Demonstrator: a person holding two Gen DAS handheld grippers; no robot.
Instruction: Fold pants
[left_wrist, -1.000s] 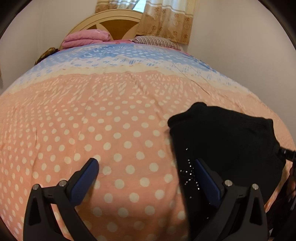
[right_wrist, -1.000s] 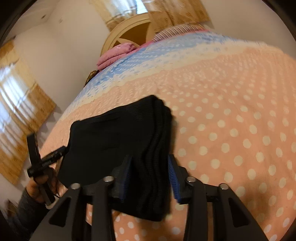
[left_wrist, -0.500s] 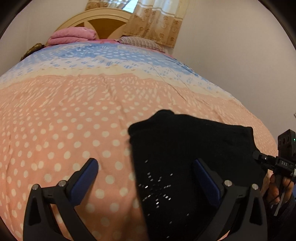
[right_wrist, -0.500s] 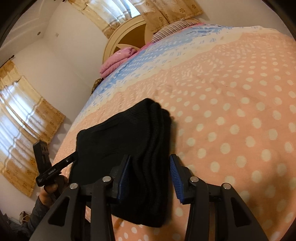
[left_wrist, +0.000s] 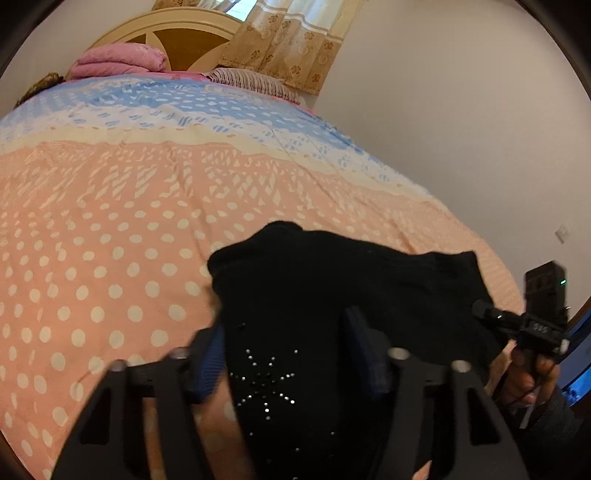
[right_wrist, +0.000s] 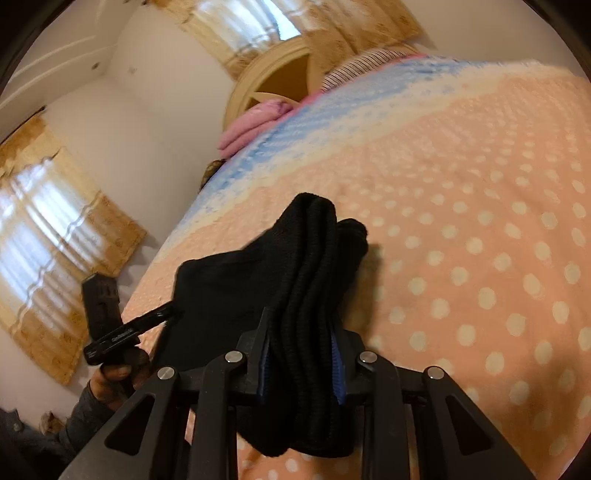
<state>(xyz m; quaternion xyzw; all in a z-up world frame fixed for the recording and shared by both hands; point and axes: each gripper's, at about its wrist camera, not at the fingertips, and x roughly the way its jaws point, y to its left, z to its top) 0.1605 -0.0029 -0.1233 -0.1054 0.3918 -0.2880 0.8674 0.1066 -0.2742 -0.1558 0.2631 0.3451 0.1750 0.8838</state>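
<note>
The wide peach polka-dot bedspread (left_wrist: 110, 258) carries the black knitted pants (left_wrist: 332, 288), already folded into a thick bundle near its front edge — little seems left but a last fold or tidy. The left gripper (left_wrist: 284, 347) has just closed onto one end; the right gripper (right_wrist: 301, 343) has just tightened, clamping the stacked layers.

No readable text anywhere; only small white lettering on each black handheld gripper body (left_wrist: 541, 326) (right_wrist: 118, 338) (too blurred and tiny to make out).
</note>
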